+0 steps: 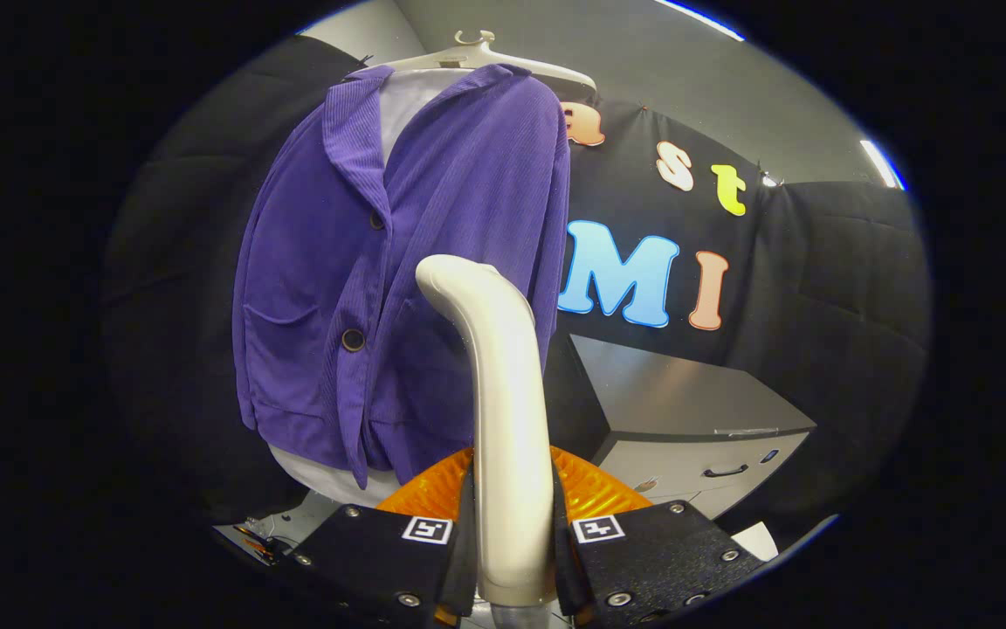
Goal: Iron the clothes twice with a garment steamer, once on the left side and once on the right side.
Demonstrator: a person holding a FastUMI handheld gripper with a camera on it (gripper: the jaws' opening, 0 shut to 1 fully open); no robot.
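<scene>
A purple corduroy jacket point(398, 262) hangs on a white hanger point(485, 57) over a white undershirt point(411, 92), in front of the black cloth wall. My gripper point(512, 533) is shut on the cream handle of the garment steamer point(503, 393), both fingers pressing its sides. The steamer rises straight up from between the fingers and its curved head point(455, 275) bends left against the jacket's right front panel, about level with the lower button point(353, 340). An orange ribbed part point(595, 494) of the steamer shows just behind the fingers.
A grey cabinet point(695, 419) with a drawer handle stands to the right of the jacket, below the wall. A white surface with small items point(293, 524) lies beneath the jacket's hem on the left.
</scene>
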